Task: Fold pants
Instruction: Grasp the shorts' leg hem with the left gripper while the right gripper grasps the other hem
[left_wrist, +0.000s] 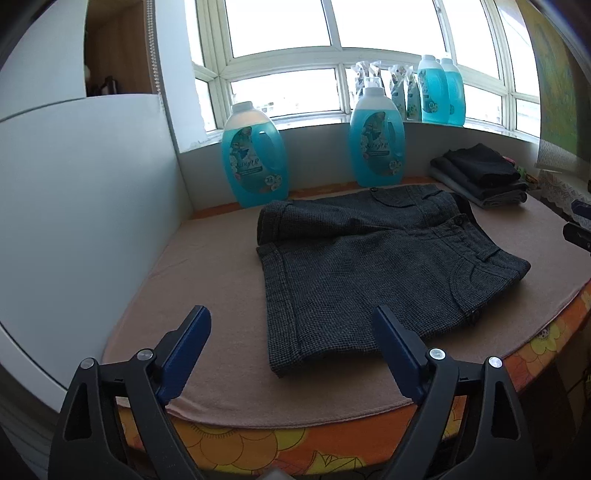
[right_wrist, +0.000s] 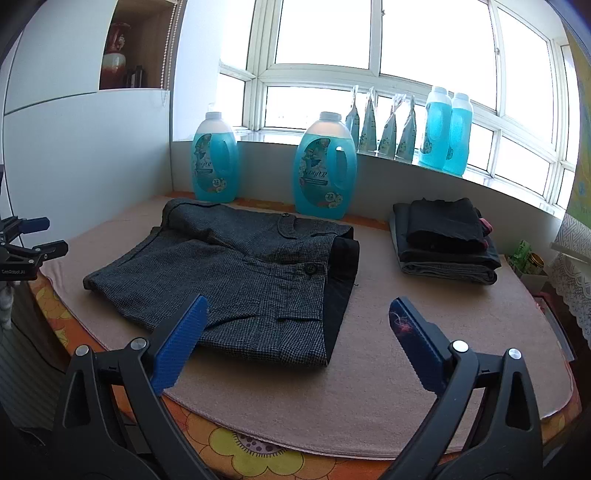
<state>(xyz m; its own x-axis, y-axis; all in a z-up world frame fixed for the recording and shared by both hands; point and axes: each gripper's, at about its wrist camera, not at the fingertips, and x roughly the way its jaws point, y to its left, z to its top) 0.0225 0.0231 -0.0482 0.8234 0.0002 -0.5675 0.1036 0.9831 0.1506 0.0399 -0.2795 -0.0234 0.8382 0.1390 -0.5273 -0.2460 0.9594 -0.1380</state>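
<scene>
A pair of dark grey checked short pants (left_wrist: 362, 266) lies flat on the tan cloth (left_wrist: 207, 280), the two legs side by side, cuffs to the left and waistband to the right. In the right wrist view the pants (right_wrist: 229, 269) show their waistband button and black lining at the right end. My left gripper (left_wrist: 291, 317) hovers open near the table's front edge, just short of the near leg's cuff, nothing between its blue pads. My right gripper (right_wrist: 297, 308) is open too, above the waistband's near corner, holding nothing. The left gripper (right_wrist: 33, 236) shows at that view's left edge.
Two big blue detergent bottles (left_wrist: 255, 155) (left_wrist: 376, 140) stand at the table's back, more bottles and pouches (right_wrist: 443, 129) on the window sill. A stack of folded dark clothes (right_wrist: 443, 236) sits at the back right. A white cabinet wall (left_wrist: 85, 206) bounds the left side. An orange flowered tablecloth (right_wrist: 236, 450) hangs over the front edge.
</scene>
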